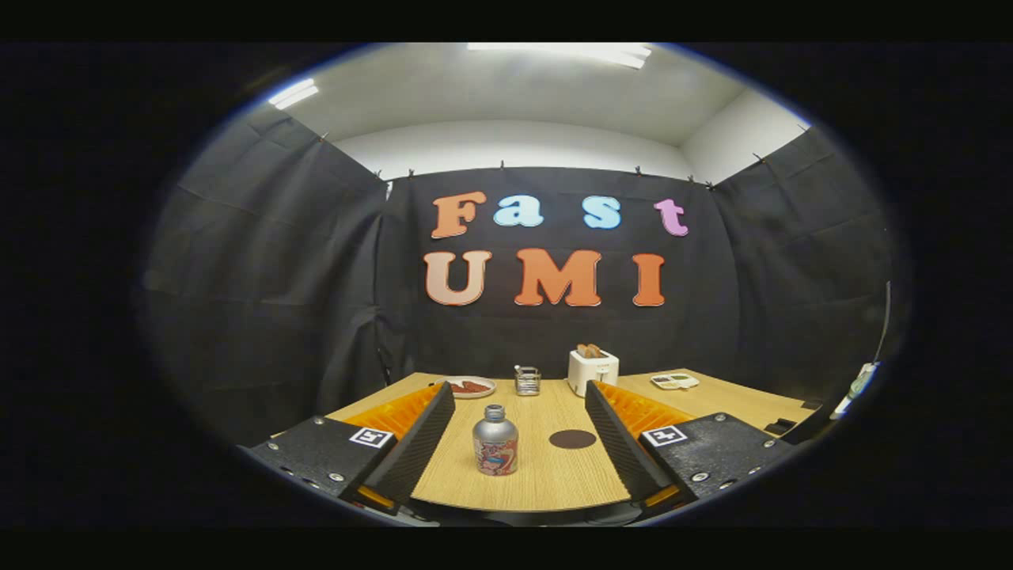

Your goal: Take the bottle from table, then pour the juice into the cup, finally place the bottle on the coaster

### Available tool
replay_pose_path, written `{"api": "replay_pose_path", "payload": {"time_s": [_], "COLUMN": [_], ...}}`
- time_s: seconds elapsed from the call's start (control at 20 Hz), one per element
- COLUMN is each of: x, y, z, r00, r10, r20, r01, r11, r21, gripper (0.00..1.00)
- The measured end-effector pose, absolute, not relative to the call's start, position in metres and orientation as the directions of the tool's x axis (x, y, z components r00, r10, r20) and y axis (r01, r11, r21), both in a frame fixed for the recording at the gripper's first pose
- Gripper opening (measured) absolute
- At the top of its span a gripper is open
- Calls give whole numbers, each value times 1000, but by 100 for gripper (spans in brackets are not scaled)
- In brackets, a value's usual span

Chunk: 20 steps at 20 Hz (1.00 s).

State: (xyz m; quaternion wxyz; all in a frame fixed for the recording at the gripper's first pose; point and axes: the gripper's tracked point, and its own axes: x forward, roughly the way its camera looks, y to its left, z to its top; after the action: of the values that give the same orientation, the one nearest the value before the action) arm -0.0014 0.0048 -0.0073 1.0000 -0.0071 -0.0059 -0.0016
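A small silver bottle [495,440] with a colourful label stands upright on the wooden table [538,475], its cap off. It sits between my fingers' lines, closer to the left finger [419,439], with a gap on both sides. My gripper [518,396] is open and holds nothing. A dark round coaster [572,438] lies flat on the table to the right of the bottle, near the right finger [613,435]. A metal cup [527,381] stands farther back, beyond the bottle.
A white toaster [593,369] with bread in it stands at the back, right of the cup. A plate [468,386] with reddish food lies at the back left. A small white tray [675,381] rests at the back right.
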Motion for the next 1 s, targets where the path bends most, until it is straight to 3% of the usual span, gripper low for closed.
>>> {"api": "replay_pose_path", "payload": {"time_s": [0.6, 1.0], "x": [11, 24], "y": [5, 15], "z": [-32, -33], "r00": [999, 1000], "r10": [7, -5], "r20": [-37, 11], "r01": [-6, 4], "r11": [1000, 999], "r21": [10, 48], "gripper": [98, 98]}}
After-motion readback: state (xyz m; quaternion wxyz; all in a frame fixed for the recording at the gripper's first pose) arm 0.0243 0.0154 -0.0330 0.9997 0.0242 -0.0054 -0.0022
